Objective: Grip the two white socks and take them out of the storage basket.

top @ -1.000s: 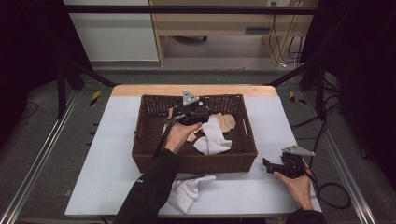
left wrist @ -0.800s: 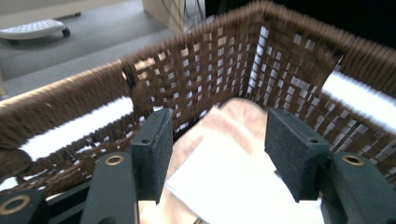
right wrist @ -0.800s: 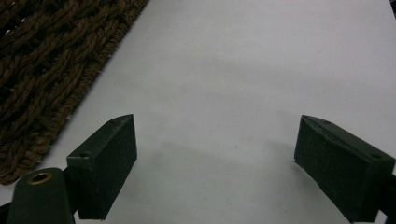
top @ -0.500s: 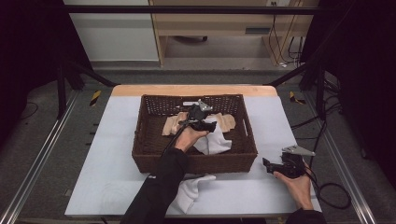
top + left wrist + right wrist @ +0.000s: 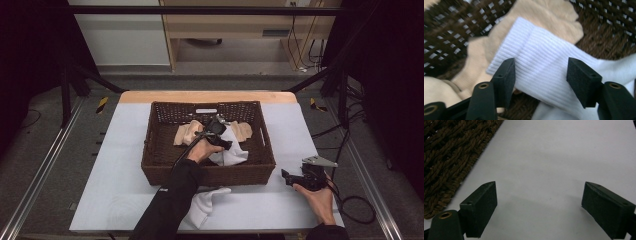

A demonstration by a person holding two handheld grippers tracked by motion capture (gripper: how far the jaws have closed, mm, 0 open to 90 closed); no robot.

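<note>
Left claw [image 5: 540, 75] spread over white sock [image 5: 544, 67], right claw [image 5: 539, 210] spread beside basket [image 5: 454, 152] edge

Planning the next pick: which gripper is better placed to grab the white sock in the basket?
Left: the left gripper hangs open astride the white sock; the right gripper rests outside the basket.

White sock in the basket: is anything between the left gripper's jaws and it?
Nothing visible. The left gripper hangs open right over the white sock, its ribbed cuff lying bare between the jaws, on top of a beige sock.
</note>
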